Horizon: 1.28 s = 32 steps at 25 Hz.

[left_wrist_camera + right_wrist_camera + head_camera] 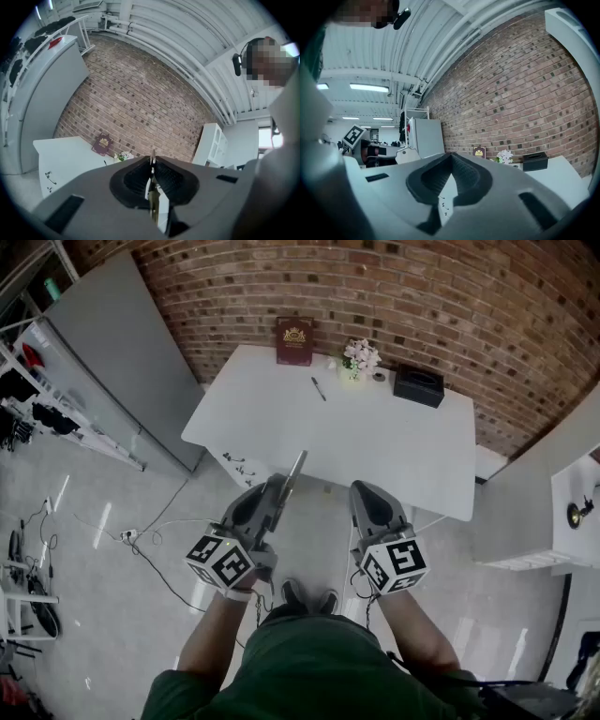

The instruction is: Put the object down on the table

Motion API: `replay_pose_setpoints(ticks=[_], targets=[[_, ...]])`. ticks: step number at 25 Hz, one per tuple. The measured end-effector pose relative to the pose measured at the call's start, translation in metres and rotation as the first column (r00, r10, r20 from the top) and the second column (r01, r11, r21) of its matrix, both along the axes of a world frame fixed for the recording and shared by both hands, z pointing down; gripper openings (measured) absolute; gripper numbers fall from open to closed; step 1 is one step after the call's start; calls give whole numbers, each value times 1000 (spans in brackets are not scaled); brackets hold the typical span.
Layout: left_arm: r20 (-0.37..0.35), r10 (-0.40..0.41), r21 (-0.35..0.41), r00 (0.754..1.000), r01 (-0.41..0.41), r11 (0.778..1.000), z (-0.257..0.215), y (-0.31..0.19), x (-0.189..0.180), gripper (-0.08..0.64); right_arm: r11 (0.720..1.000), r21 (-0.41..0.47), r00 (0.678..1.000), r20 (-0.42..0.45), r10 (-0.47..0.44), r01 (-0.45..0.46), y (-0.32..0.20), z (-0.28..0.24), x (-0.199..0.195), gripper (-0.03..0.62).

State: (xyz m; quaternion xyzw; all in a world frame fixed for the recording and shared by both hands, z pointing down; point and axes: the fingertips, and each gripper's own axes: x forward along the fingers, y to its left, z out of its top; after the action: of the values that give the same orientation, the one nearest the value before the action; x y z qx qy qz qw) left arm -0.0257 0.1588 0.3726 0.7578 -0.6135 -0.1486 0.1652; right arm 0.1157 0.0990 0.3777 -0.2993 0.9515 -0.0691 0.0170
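Note:
A thin flat grey strip (294, 474), seen edge-on (153, 199) in the left gripper view, sticks out of my left gripper (277, 487) toward the table. That gripper (152, 164) is shut on the strip and hangs over the floor, just short of the near edge of the white table (375, 442). My right gripper (364, 489) is level with it on the right, also short of the table edge. Its jaws (451, 155) are shut with nothing between them.
At the table's far side are a dark red book (294, 341), a pen (319, 389), a small pot of flowers (359, 358) and a black box (418, 384). A grey panel (122, 362) stands left, a white cabinet (574, 517) right. Cables (141, 540) lie on the floor.

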Motion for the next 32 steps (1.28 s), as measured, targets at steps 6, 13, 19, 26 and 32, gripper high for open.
replay_pose_setpoints(ticks=[6,13,19,26,32], targets=[[18,1,2,1000,-1,1000,-5,6,4,29,1000,17,1000,1,-6,6,9,-7,4,2],[58,-2,19,998,1,1000,-13,-9,4,29,1000,5,998,55,25,-25,-5,-13,16,3],[72,31,21,997,-32,999,-10,-36,-10,29,997,-7,997,24,75,-74,-24,-5,13,3],[96,126,21,987,-128,991,7,-95,-34,29,983,-5,983,-26,183,-183,-64,3,0,3],[108,236,16,966,-239,971,19,-157,-58,29,954,1,952,-68,298,-298,-102,0,-16,2]])
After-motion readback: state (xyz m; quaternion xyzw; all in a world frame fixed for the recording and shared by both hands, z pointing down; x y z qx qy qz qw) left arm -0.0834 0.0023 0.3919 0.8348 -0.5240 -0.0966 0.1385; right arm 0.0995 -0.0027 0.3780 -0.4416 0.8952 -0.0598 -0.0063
